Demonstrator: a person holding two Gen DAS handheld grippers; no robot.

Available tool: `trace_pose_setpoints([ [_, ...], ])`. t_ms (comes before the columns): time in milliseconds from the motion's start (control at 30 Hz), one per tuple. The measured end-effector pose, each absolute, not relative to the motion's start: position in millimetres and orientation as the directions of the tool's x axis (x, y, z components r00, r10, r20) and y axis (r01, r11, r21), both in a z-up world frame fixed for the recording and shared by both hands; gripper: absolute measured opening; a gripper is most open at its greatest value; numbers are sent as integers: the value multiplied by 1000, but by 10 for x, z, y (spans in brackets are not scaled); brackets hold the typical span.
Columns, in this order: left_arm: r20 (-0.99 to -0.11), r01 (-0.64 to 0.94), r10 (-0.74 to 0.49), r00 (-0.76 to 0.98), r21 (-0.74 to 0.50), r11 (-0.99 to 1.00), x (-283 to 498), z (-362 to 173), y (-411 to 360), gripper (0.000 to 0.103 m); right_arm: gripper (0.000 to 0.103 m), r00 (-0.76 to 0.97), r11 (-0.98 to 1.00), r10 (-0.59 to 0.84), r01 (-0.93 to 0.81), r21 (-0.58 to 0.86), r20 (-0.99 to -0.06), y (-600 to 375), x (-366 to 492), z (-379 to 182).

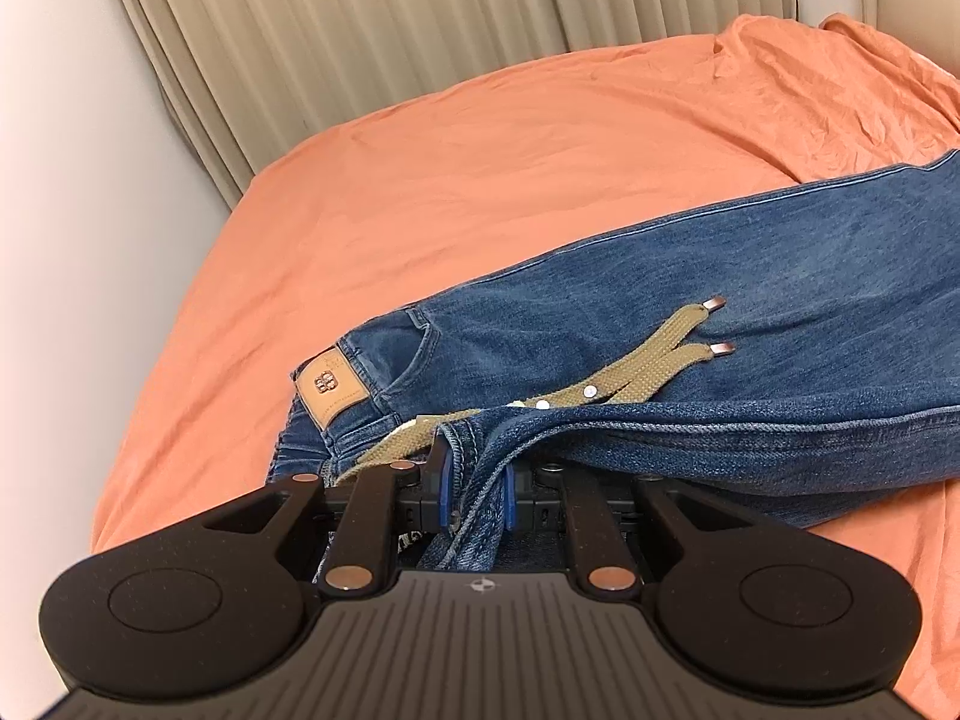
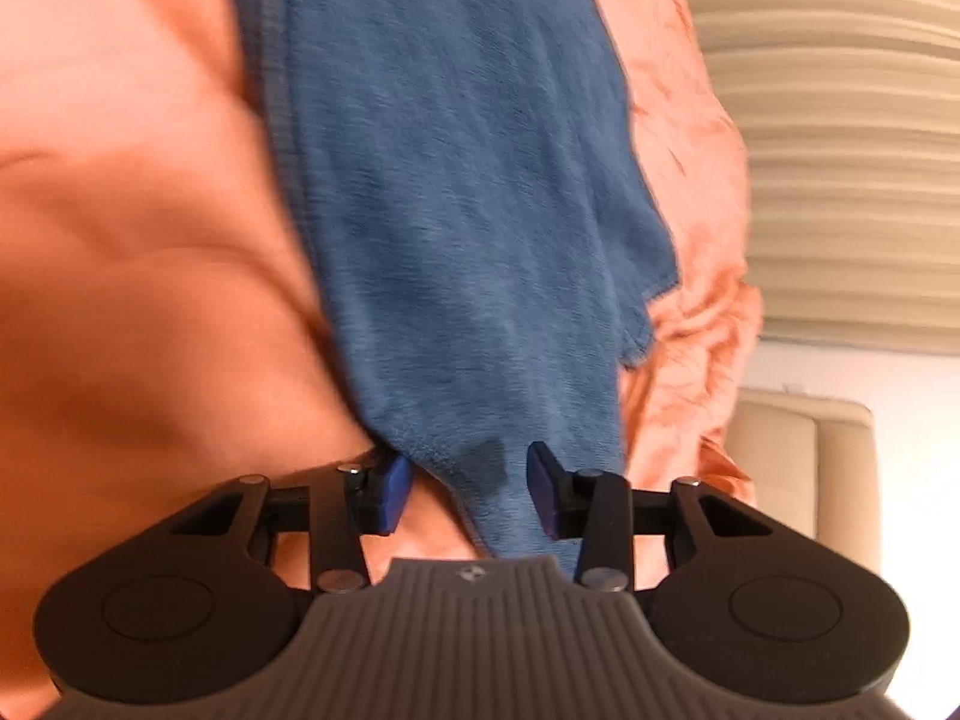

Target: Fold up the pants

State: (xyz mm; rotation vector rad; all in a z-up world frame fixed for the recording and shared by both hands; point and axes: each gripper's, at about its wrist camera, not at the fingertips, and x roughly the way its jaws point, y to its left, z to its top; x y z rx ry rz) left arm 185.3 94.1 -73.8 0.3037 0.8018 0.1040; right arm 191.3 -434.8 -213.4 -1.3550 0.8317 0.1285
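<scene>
The pants (image 1: 690, 324) you were folding were blue denim jeans, lying on the orange bed sheet (image 1: 420, 180) with the waist end toward your left claw (image 1: 477, 492) and the legs running off to the right. A khaki woven drawstring (image 1: 648, 360) with metal tips lay across the front of them. On the waistband sat a tan leather patch (image 1: 330, 387) bearing an embossed emblem; its line of small writing was too small to read. Your left claw was pinching a bunched fold of denim at the waist between its blue pads (image 1: 443, 483).

Only the left wrist view showed the waistband, patch and drawstring. The right wrist view, blurred, showed a plain pant leg (image 2: 456, 210) on the sheet. Your right claw (image 2: 468, 492) stood spread, the leg's end between its pads (image 2: 543, 495), not gripped.
</scene>
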Motion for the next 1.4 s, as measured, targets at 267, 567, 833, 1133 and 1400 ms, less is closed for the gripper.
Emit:
trace_pose_setpoints([
  [267, -652, -19, 205, 730, 281, 959, 1791, -637, 986, 17, 0, 769, 323, -389, -401, -857, -506, -4357, 2070, -1705],
  [567, -627, -68, 200, 753, 228, 971, 2105, -300, 1239, 16, 0, 805, 488, -412, -200, -850, -426, -4294, 2831, -939],
  [833, -653, -74, 253, 714, 289, 955, 2997, -398, 1301, 15, 0, 772, 565, -439, -160, -810, -459, -4092, 3957, -804],
  [1133, -794, 0, 207, 572, 252, 968, 3885, -1128, 1429, 19, 0, 663, 509, -489, -311, -802, -567, -3877, 4932, -1640],
  [1400, -833, 4, 106, 544, 129, 992, 4030, -1457, 1656, 23, 0, 613, 534, -496, -344, -773, -615, -3909, 5239, -2069],
])
